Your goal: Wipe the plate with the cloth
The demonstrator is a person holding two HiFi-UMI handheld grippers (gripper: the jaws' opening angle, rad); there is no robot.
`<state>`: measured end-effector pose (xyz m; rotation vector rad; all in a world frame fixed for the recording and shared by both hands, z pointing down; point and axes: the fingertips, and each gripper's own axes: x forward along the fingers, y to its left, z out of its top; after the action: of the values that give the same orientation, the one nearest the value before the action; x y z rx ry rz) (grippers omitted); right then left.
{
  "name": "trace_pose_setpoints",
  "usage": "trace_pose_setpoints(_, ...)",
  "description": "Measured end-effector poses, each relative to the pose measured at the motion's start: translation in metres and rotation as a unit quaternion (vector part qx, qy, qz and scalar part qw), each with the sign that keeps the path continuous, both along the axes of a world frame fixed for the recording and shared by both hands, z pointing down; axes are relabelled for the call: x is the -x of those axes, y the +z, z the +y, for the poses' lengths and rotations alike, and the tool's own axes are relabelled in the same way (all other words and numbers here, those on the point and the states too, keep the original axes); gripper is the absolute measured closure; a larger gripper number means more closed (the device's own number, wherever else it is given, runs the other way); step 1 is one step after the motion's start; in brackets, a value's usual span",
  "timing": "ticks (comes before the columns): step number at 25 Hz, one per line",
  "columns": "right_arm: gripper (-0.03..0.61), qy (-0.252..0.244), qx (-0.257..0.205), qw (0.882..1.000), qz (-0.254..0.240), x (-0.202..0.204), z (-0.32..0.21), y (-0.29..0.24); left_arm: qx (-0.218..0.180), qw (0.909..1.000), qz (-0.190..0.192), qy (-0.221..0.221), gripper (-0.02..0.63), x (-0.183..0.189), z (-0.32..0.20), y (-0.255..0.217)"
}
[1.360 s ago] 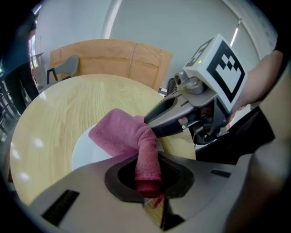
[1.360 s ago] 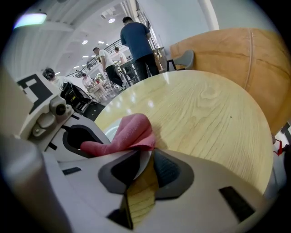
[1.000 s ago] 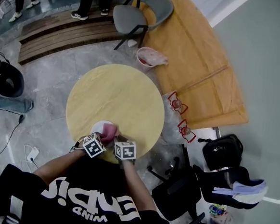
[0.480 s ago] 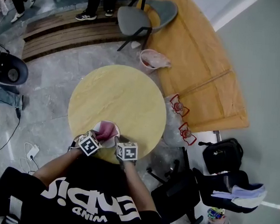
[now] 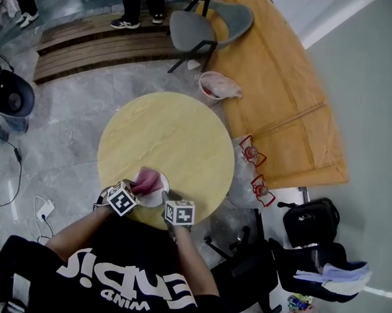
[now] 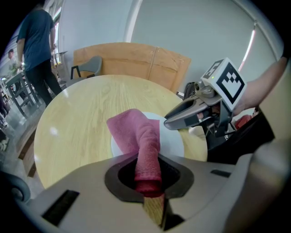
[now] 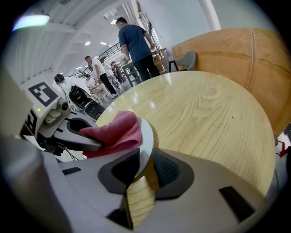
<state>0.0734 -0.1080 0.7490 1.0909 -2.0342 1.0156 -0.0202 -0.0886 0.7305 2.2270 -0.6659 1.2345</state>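
Left fingers: my left gripper [image 6: 148,182] had them closed tight on one bunched end of the pink cloth [image 6: 135,131].
Right fingers: my right gripper [image 7: 143,167] had them narrow, pinching the rim of the white plate [image 7: 147,136] on its right side.
Cloth: the free part spilled forward out of my left fingers and lay on the plate's face, covering the left part and leaving the right part bare.
Plate: it sat on the round wooden counter [image 5: 174,134], close to the edge nearest me. I could not tell whether my grip had tipped its rim off the wood.
Step, as I judged it: wiping under way, one side holding, the other rubbing.
Risk, slipping rim: only a thin bit of rim was between my right fingers. A hard push with the cloth could twist the plate out of them.
Risk, counter edge: a freed plate that near the edge could slide off toward me.
Risk, poor wipe: held as a bunched roll, the cloth might skim over the plate and miss the bare part.
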Motion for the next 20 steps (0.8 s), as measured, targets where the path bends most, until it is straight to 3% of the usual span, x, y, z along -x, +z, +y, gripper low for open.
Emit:
trace_pose_setpoints(7, 0.468, -0.001, -0.002, 1.0, -0.002, 0.002, 0.001, 0.0, -0.01, 0.9998, -0.008, -0.016, 0.563, 0.018, -0.003, -0.006)
trace_pose_setpoints(12, 0.468, 0.002, -0.001, 1.0, 0.0, 0.0, 0.001, 0.0, -0.005, 0.9987, -0.002, -0.051, 0.563, 0.032, -0.013, -0.021)
trace_pose_setpoints(20, 0.468, 0.003, 0.003, 1.0, 0.0, 0.0, 0.001, 0.0, -0.014, 0.9992, 0.022, -0.029, 0.563, 0.009, -0.013, -0.044)
